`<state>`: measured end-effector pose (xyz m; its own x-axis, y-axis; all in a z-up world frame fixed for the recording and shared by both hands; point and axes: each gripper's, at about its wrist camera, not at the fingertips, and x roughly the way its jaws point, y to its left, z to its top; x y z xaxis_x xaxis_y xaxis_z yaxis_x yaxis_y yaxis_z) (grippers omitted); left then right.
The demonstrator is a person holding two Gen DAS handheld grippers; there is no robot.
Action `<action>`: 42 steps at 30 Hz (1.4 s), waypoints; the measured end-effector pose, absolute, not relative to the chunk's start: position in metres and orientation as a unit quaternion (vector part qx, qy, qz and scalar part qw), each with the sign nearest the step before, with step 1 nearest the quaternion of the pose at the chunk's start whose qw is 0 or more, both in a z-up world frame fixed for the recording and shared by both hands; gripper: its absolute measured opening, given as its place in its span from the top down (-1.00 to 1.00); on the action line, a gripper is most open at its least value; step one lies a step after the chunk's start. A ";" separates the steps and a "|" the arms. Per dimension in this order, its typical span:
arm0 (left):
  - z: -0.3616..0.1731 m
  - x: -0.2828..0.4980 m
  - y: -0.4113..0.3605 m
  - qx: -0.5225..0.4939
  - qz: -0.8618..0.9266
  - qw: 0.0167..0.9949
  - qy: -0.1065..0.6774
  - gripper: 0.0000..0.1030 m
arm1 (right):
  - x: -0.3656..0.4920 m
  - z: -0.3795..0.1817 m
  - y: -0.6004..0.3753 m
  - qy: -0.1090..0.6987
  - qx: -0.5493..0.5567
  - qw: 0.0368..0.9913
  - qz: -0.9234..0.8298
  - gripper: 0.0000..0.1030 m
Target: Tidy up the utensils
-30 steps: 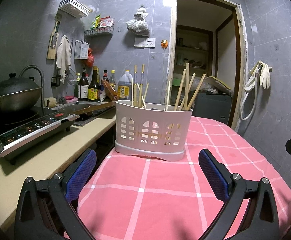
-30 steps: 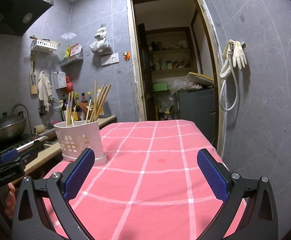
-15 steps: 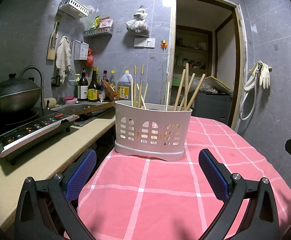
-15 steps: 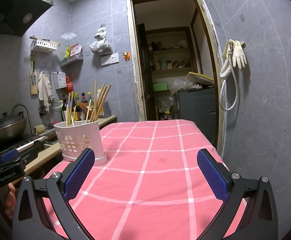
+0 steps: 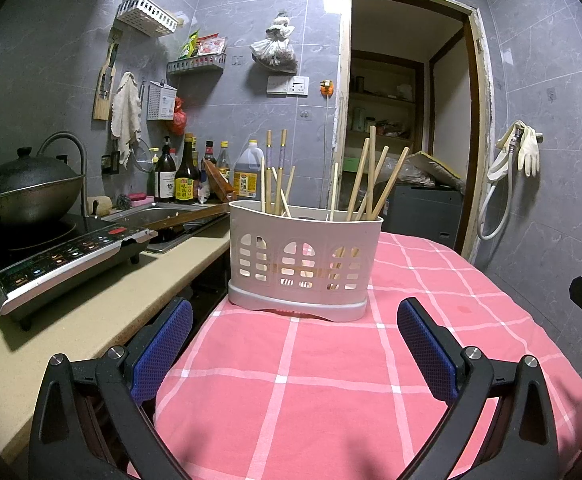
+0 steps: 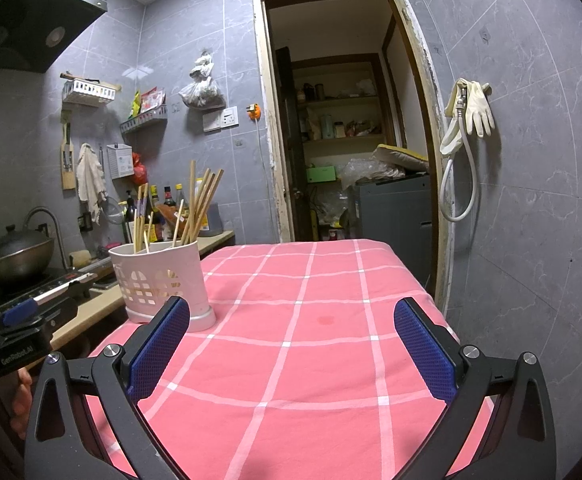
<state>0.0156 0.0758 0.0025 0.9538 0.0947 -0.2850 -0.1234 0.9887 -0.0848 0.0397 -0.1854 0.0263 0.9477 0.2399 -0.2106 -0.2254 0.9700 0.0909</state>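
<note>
A white slotted utensil holder [image 5: 305,264] stands on the pink checked tablecloth [image 5: 331,380], near its far left corner. Several wooden chopsticks [image 5: 371,182] stand in it, in a left group and a right group. My left gripper [image 5: 295,344] is open and empty, a short way in front of the holder. In the right wrist view the holder [image 6: 159,280] is at the left, chopsticks [image 6: 201,204] upright in it. My right gripper [image 6: 291,348] is open and empty over the cloth [image 6: 311,340], to the right of the holder.
A beige counter [image 5: 71,320] runs along the left with an induction hob [image 5: 59,256], a wok [image 5: 27,192], a sink [image 5: 163,216] and bottles [image 5: 187,176]. A doorway [image 5: 407,120] opens behind the table. Grey wall on the right with gloves [image 5: 523,152].
</note>
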 end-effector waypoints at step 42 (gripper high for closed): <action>0.004 0.014 0.074 -0.039 0.050 0.988 0.138 -0.95 | 0.039 0.026 -0.183 0.112 0.033 0.986 0.119 -1.00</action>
<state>0.0138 0.0741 0.0036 0.9566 0.0885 -0.2775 -0.1103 0.9918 -0.0639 0.0385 -0.1835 0.0259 0.9470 0.2413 -0.2122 -0.2264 0.9696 0.0925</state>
